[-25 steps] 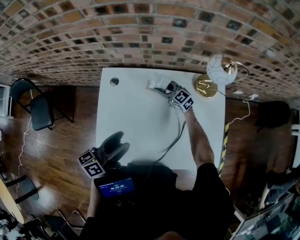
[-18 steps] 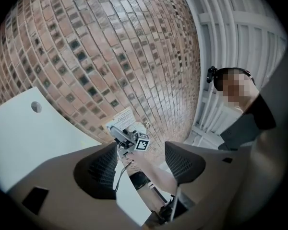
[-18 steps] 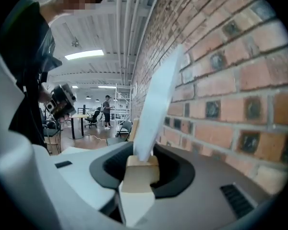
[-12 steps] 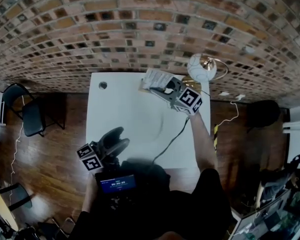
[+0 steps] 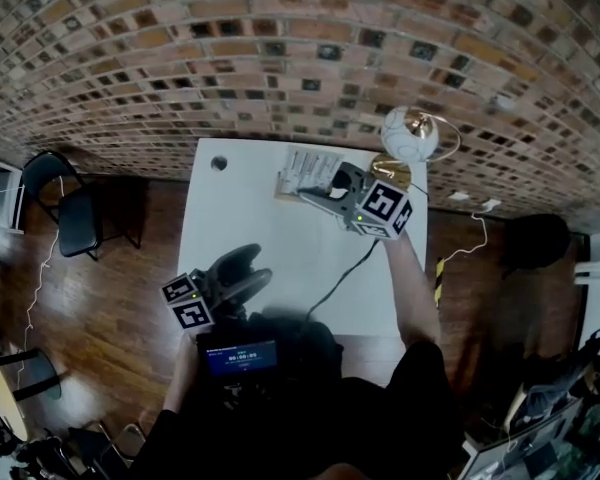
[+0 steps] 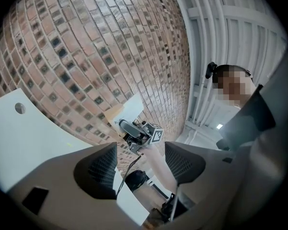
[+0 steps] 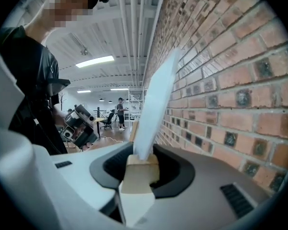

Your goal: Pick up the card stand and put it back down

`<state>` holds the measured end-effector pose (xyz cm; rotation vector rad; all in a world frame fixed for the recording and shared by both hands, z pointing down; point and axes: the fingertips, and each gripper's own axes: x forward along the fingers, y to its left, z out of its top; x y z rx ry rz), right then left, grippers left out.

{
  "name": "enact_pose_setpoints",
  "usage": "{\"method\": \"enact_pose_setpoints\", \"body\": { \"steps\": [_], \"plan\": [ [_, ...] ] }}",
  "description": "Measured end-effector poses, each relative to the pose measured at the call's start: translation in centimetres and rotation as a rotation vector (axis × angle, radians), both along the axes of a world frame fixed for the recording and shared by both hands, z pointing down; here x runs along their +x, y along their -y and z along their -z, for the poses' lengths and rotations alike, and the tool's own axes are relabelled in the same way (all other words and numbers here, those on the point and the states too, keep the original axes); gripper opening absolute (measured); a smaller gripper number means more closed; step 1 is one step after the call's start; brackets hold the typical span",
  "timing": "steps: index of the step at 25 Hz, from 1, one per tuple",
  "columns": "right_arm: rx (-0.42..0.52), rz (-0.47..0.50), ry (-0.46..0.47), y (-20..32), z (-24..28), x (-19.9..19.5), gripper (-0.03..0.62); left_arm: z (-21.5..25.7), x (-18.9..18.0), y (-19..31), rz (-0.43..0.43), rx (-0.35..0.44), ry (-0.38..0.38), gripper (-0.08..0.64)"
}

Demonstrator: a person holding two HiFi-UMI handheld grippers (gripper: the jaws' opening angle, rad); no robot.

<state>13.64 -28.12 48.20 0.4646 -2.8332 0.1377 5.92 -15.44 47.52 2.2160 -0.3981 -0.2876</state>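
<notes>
Hovering upper centre, the card stand (image 5: pixel 305 169) is being clenched by the right gripper (image 5: pixel 318 194) — left gripper (image 6: pixel 139 164) agape; level set-down judged next.

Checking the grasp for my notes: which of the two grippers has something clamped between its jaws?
The right gripper: its jaws clamp the wooden base of the card stand. On the left gripper the jaws stand apart, empty.

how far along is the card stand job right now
Pick-up looks done: the right gripper is shut on the card stand at its wooden base, holding it above the white table. The left gripper is open and empty. Left to do: set it back down.
</notes>
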Motion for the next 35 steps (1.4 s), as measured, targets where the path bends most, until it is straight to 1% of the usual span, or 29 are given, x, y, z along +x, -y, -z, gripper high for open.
{"method": "enact_pose_setpoints", "body": {
  "steps": [6, 10, 14, 18, 24, 30, 32, 35],
  "plan": [
    [0.017, 0.028, 0.021, -1.9, 1.9, 0.2, 0.15, 0.8, 1.0, -1.1, -0.002, 0.019, -0.002, 0.298],
    [0.044, 0.017, 0.028, -2.4, 3.6, 1.0, 0.15, 1.4, 1.9, -1.2, -0.001, 0.035, -0.016, 0.299],
    [0.041, 0.015, 0.027, -3.4, 4.0, 1.7, 0.15, 1.6, 2.5, -2.0, -0.011, 0.068, 0.0, 0.298],
    [0.04, 0.011, 0.017, -3.9, 3.8, 2.1, 0.15, 1.6, 2.7, -2.3, -0.017, 0.072, 0.005, 0.298],
    [0.046, 0.035, 0.023, -4.9, 3.8, 1.6, 0.15, 1.7, 2.4, -3.1, -0.004, 0.078, 0.011, 0.298],
    [0.047, 0.049, 0.052, -6.1, 4.4, 1.1, 0.15, 2.0, 1.7, -4.2, 0.02, 0.076, 0.015, 0.298],
    [0.043, 0.045, 0.059, -6.2, 4.3, 0.9, 0.15, 1.9, 1.3, -4.5, 0.027, 0.071, 0.019, 0.298],
    [0.019, 0.029, 0.093, -6.5, 3.8, 0.6, 0.149, 1.9, 0.7, -5.0, 0.034, 0.065, 0.021, 0.298]
  ]
}}
